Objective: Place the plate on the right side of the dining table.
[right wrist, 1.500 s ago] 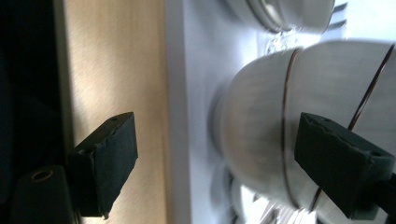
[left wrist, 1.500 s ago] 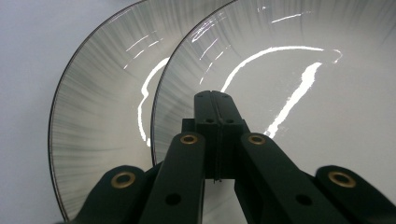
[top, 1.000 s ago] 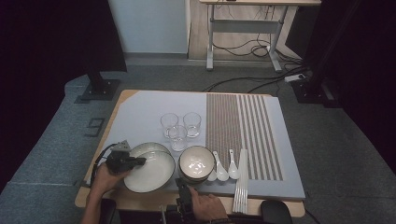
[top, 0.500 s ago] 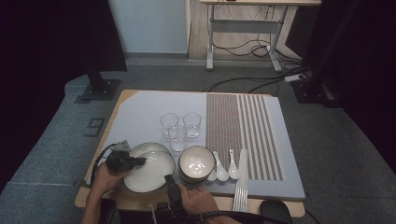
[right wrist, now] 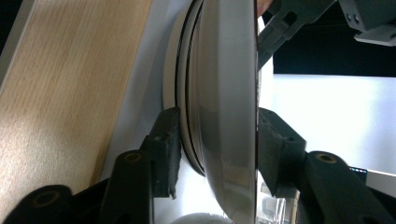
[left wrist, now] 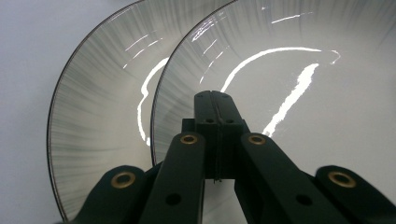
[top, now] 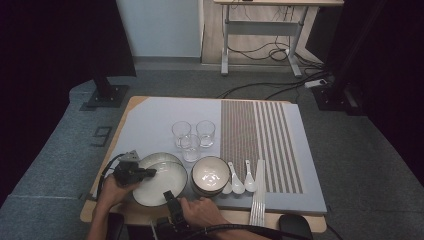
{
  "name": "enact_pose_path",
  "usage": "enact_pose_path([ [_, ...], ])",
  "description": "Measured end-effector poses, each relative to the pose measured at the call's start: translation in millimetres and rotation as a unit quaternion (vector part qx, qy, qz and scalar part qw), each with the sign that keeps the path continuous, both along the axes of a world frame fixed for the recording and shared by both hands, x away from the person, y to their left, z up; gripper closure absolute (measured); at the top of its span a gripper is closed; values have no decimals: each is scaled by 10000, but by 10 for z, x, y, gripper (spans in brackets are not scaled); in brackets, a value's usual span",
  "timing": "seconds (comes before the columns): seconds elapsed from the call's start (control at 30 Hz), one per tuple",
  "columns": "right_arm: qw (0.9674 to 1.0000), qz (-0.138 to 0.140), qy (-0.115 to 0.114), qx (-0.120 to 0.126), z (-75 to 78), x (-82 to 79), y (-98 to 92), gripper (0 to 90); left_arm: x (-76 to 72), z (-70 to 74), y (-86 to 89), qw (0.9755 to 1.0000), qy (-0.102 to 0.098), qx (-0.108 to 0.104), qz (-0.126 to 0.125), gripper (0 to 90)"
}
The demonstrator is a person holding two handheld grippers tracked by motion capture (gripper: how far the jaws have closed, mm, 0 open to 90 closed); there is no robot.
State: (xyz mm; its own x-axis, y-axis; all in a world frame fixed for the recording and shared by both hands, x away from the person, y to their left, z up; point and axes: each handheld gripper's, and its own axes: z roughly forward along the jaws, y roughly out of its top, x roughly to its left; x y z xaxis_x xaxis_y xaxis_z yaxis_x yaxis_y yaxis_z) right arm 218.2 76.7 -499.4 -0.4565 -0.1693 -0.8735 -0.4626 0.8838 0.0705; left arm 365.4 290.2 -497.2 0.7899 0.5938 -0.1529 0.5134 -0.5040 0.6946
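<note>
Seemingly stiff, slick and breakable, the upper grey glazed ceramic plate (top: 159, 182) overlaps a second plate (left wrist: 100, 121) on the desk (top: 150, 117). Left tongs (top: 146, 172), shut with nothing clamped, rest on its face. Right tongs (right wrist: 215, 149) have just been closing astride its near rim, the soundest hold; contact is uncertain.

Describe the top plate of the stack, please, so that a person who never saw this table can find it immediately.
Look at the near left corner of the grey mat, left of the dark-rimmed bowl. Two large pale plates lie overlapped there. The top plate is the nearer one, shifted toward the person over the lower plate; the left gripper rests shut on it and the right gripper straddles its near rim.
</note>
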Motion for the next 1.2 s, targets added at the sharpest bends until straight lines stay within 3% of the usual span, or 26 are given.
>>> enact_pose_path([
  [0.17, 9999, 73, 100, -26, 7, 21, 44, 627, 0, 0, 0, 10000, 1, -2, 2, 900],
  [0.33, 9995, 196, 70, -225, -20, 35, 71, 723, 0, 0, -1, 10000, 6, -9, 4, 900],
  [0.63, 9992, 225, 117, -306, -16, 33, 86, 744, 12, -9, -7, 9999, 67, -122, -45, 899],
  [0.7, 9992, 246, 132, -287, -15, 38, 82, 747, 15, -5, -19, 9996, 157, -197, -119, 820],
  [0.83, 9991, 252, 159, -308, -10, 42, 78, 753, 13, 9, -53, 9996, 156, -205, -108, 696],
  [1.03, 9988, 300, 176, -337, -18, 29, 71, 779, -26, 103, -54, 9995, -196, -249, 17, 576],
  [1.2, 9989, 322, 174, -308, 24, 2, 63, 791, -79, 236, 112, 9963, -582, -497, 403, 467],
])
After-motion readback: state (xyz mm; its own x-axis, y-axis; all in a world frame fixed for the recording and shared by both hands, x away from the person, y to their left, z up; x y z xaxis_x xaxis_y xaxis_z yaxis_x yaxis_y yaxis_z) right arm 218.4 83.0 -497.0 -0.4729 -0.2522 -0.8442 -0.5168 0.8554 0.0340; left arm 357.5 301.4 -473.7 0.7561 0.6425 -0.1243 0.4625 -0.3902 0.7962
